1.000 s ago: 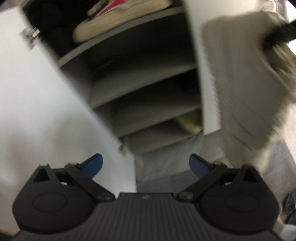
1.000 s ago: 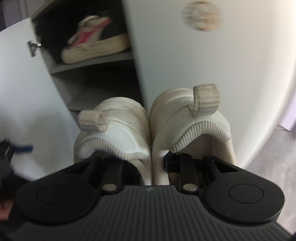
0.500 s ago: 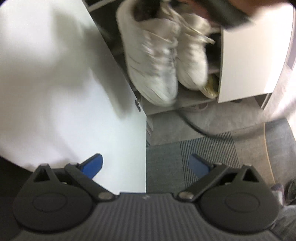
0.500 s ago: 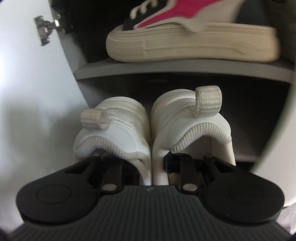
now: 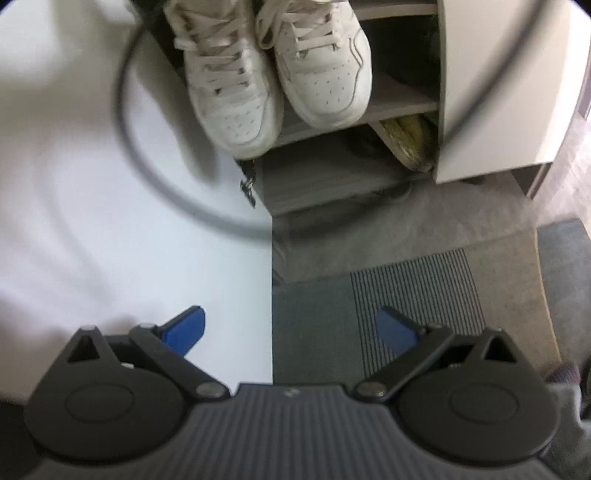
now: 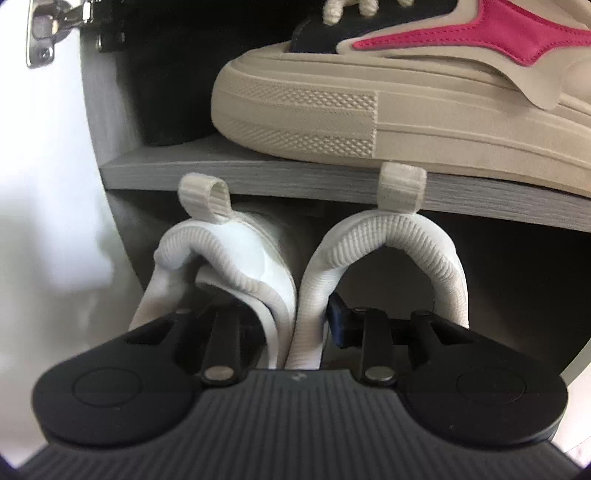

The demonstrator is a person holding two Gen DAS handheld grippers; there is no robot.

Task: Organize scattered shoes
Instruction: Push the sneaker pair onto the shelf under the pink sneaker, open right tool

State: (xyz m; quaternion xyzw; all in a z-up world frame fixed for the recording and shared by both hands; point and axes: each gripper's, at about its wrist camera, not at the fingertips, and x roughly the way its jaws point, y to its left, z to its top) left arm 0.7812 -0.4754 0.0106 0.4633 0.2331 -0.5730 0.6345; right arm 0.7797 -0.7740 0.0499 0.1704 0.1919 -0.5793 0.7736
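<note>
My right gripper is shut on the inner heel collars of a pair of white sneakers, one finger inside each shoe. The heels sit just under the edge of a grey shelf of the shoe cabinet. The left wrist view shows the same pair from the toe side, toes sticking out of the open cabinet. A beige sneaker with a pink stripe lies on the shelf above. My left gripper is open and empty, low over the floor, by the white cabinet door.
A yellowish shoe lies on a lower shelf. A dark cable loops in front of the door. A door hinge sits at the upper left. A striped mat covers the grey floor below the cabinet.
My right gripper has carried the white pair closer to the cabinet, heels now at the shelf edge under the pink-striped shoe. The left gripper has drawn back a little.
</note>
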